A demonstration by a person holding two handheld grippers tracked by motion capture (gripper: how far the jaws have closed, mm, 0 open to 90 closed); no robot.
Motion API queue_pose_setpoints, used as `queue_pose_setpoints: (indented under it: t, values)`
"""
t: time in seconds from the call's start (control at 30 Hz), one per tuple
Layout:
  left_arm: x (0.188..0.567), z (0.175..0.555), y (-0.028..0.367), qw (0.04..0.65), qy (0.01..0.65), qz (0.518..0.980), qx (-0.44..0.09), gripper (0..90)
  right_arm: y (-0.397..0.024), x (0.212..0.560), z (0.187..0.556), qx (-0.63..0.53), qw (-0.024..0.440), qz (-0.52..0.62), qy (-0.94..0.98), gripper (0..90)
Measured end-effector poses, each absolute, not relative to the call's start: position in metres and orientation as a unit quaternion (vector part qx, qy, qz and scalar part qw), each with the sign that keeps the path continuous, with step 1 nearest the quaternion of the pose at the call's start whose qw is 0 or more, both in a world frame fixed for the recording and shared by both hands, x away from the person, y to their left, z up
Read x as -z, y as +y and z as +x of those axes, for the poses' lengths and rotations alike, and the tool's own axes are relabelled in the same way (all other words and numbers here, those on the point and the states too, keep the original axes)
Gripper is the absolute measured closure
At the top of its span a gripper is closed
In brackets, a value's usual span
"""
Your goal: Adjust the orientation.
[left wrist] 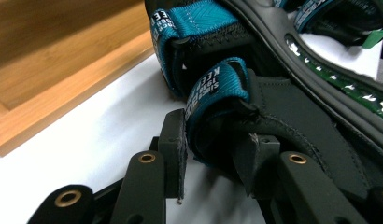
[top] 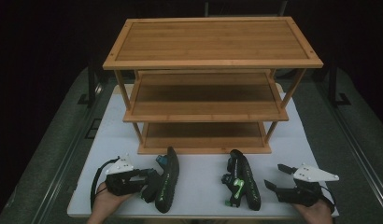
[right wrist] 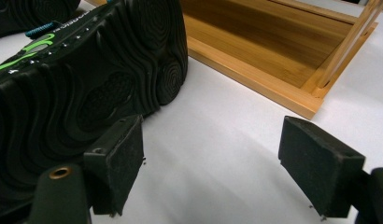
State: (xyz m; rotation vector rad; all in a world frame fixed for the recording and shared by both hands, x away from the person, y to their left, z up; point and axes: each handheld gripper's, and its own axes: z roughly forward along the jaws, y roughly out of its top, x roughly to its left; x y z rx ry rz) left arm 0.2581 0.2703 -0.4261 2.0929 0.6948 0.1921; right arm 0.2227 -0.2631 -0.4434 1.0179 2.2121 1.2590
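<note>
Sandals of black rubber with teal straps, 2 of them, lie on their sides just in front of the 3-tier bamboo shelf rack (top: 213,63). Left gripper (left wrist: 217,158) clamps a teal strap (left wrist: 217,88) of the left sandal (top: 167,179); a strap grip may let it swing or slip. Right gripper (right wrist: 227,163) gapes empty beside the right sandal (top: 243,179), whose sole could snag the rack's bottom lip.

A three-tier bamboo shelf rack (top: 206,93) (every tier bare) stands on the white bench (top: 199,172), dark floor around.
</note>
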Motion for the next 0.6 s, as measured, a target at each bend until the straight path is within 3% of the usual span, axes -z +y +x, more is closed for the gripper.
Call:
queue_pose_setpoints:
  t: [0.6]
  values:
    - [0.4155,0.2603,0.2601,0.466,0.259,0.842,-0.084,73.6,-0.263,0.4439,0.2234,-0.45,0.2,0.365,0.79,21.8]
